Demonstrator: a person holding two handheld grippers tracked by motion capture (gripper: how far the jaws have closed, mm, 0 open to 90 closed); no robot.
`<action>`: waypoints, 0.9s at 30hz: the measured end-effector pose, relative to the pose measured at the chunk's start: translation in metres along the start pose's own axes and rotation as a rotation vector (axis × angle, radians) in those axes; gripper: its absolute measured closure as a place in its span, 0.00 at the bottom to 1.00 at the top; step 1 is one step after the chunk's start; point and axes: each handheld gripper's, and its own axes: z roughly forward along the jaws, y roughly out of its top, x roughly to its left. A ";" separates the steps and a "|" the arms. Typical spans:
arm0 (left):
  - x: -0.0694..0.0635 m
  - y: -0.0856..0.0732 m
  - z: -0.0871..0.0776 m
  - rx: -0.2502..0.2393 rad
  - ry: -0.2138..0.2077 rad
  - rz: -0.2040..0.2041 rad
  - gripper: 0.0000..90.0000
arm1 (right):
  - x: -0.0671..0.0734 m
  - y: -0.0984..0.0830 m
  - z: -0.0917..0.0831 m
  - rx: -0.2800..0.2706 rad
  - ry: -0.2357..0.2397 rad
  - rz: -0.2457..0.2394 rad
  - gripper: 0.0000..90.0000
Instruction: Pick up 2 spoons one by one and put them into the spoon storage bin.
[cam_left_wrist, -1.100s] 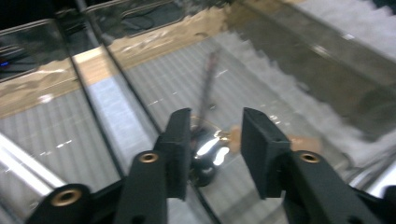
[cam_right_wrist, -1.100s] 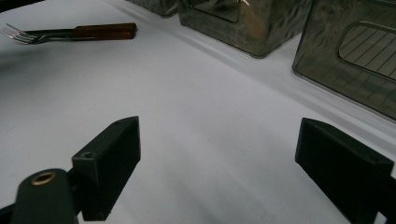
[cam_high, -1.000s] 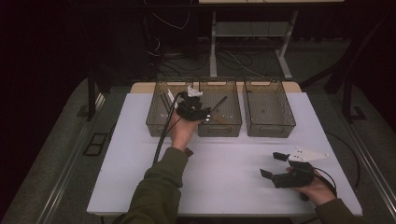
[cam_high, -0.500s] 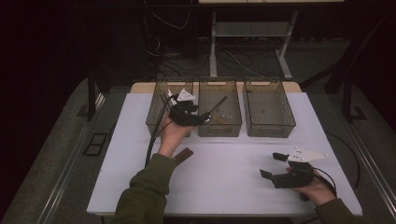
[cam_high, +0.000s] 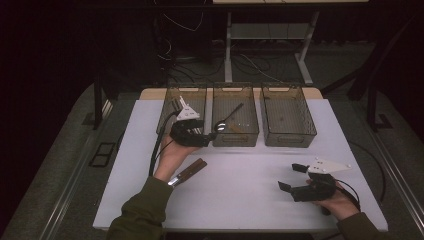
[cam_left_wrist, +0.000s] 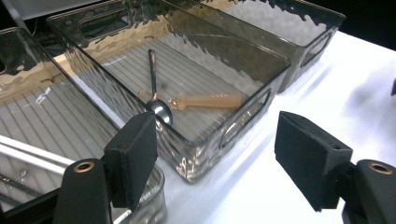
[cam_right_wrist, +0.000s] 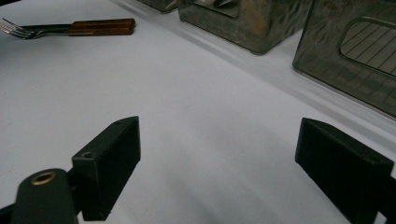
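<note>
My left gripper (cam_high: 206, 138) hovers at the near edge of the middle clear bin (cam_high: 233, 86), over the gap to the left bin. Its jaws (cam_left_wrist: 217, 149) have just been opening and stand wide apart with nothing between them. Inside the middle bin lie a metal spoon (cam_left_wrist: 156, 100) and a pale wooden-handled utensil (cam_left_wrist: 210, 100). A wooden-handled fork (cam_high: 189, 171) rests on the white table beside my left forearm. My right gripper (cam_high: 289, 177) sits low at the table's front right, open and empty (cam_right_wrist: 224, 154).
Three clear bins stand in a row at the back: left (cam_high: 186, 89), middle, and right (cam_high: 287, 86). The fork (cam_right_wrist: 74, 27) lies far left in the right gripper view. White tabletop (cam_high: 250, 180) stretches between the two grippers.
The left gripper has drawn back from over the middle bin, toward the person and to the left, and its jaws have spread wider. The right gripper has stayed put.
</note>
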 end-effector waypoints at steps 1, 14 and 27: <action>0.000 -0.002 -0.002 0.000 -0.001 -0.002 0.30 | 0.000 0.000 0.000 0.000 0.000 0.000 0.16; -0.002 -0.034 -0.028 -0.008 -0.010 -0.005 0.22 | -0.001 0.000 0.000 0.000 -0.010 0.002 0.16; -0.001 -0.068 -0.060 0.016 0.011 -0.017 0.23 | -0.001 0.000 0.000 0.002 -0.014 -0.001 0.16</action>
